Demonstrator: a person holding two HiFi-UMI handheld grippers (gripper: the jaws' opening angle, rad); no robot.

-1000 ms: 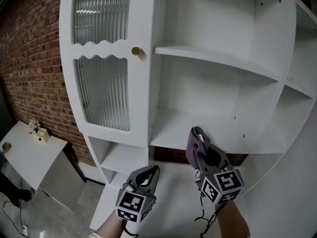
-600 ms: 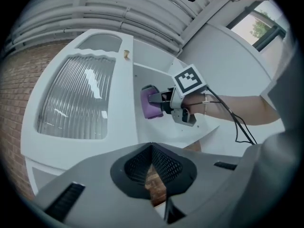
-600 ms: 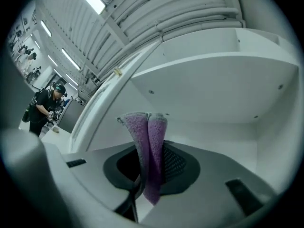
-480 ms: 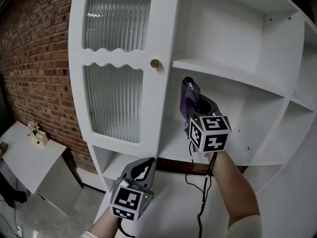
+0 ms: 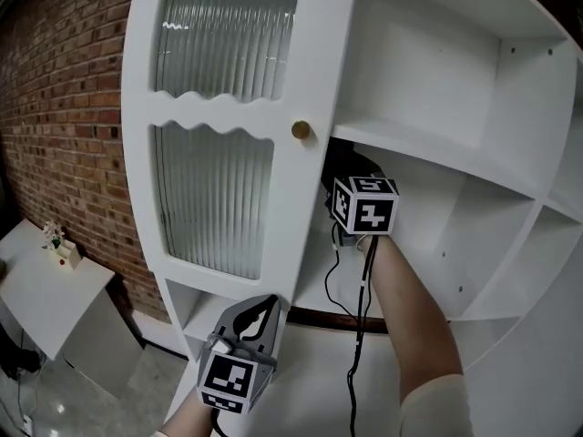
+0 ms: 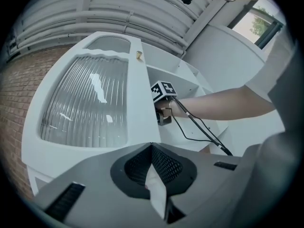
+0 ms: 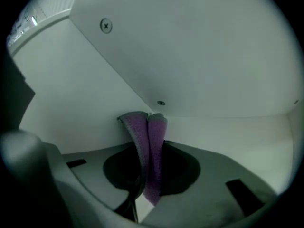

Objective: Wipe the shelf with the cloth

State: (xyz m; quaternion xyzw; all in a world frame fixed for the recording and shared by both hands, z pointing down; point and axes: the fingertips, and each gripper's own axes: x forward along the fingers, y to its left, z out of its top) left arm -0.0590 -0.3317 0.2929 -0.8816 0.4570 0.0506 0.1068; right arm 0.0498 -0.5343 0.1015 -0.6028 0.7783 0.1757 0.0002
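Observation:
In the head view my right gripper [image 5: 353,173] reaches into the white cabinet, just under the upper shelf [image 5: 428,146] and beside the door's edge. Its marker cube [image 5: 364,205] hides the jaws there. The right gripper view shows my right gripper [image 7: 149,123] shut on a folded purple cloth [image 7: 152,146]. The cloth's top sits close to an inner corner of the white compartment; I cannot tell if it touches. My left gripper [image 5: 264,312] hangs low in front of the cabinet, shut and away from the shelves, and the left gripper view shows the left gripper [image 6: 153,150] with jaws together.
The cabinet door [image 5: 214,198] of ribbed glass with a brass knob [image 5: 301,131] stands just left of my right hand. A black cable [image 5: 351,335] hangs from the right gripper. A brick wall [image 5: 64,107] and a low white table [image 5: 41,294] lie to the left.
My right gripper has risen with the cloth from below the lower shelf into the compartment under the upper shelf, moving left toward the door. The cloth is now hidden in the head view. The left gripper barely moved.

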